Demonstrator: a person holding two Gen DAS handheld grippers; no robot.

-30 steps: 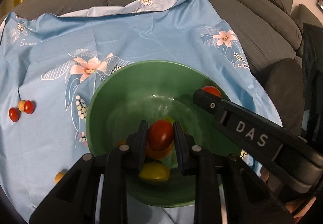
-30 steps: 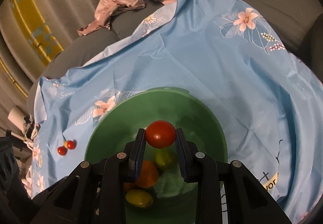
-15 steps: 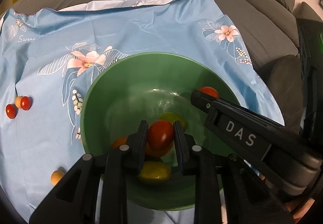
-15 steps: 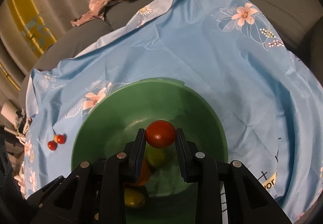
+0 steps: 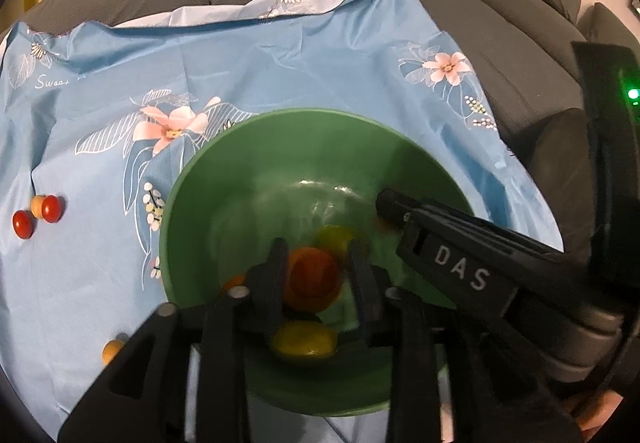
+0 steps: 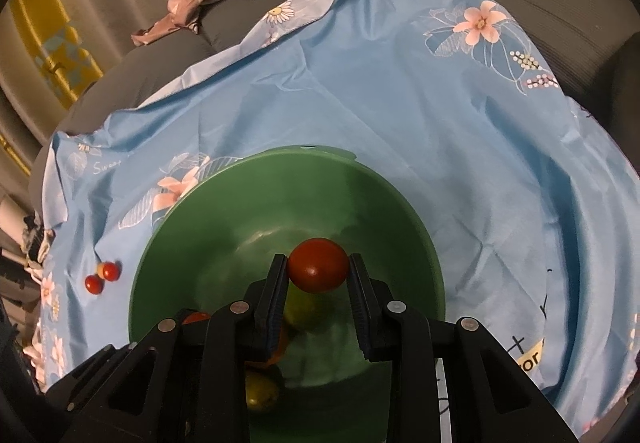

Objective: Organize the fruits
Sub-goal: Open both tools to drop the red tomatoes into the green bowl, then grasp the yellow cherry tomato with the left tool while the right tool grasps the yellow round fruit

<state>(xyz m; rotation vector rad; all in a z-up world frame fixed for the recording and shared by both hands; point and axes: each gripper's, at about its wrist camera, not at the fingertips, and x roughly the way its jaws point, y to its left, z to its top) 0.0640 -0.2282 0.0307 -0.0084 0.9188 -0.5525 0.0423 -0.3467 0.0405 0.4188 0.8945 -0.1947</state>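
Note:
A green bowl (image 5: 188, 203) sits on a blue floral cloth and also shows in the right wrist view (image 6: 420, 239). My left gripper (image 5: 318, 259) hangs over the bowl with its jaws apart. A red-orange tomato (image 5: 310, 277) lies between them in the bowl, beside a yellow fruit (image 5: 304, 341) and another yellow one (image 5: 334, 237). My right gripper (image 6: 318, 269) is shut on a red tomato (image 6: 318, 263) above the bowl. Its black body (image 5: 460, 267) reaches in from the right in the left wrist view.
Two red tomatoes (image 5: 38, 215) with a small orange one lie on the cloth (image 5: 280, 63) at the left, and they also show in the right wrist view (image 6: 102, 277). Another orange fruit (image 5: 112, 351) lies near the bowl's left side. Grey sofa cushions (image 5: 500, 23) with clothes surround the cloth.
My left gripper has opened and let its red tomato drop into the bowl. My right gripper still holds its tomato and has moved slightly lower over the bowl.

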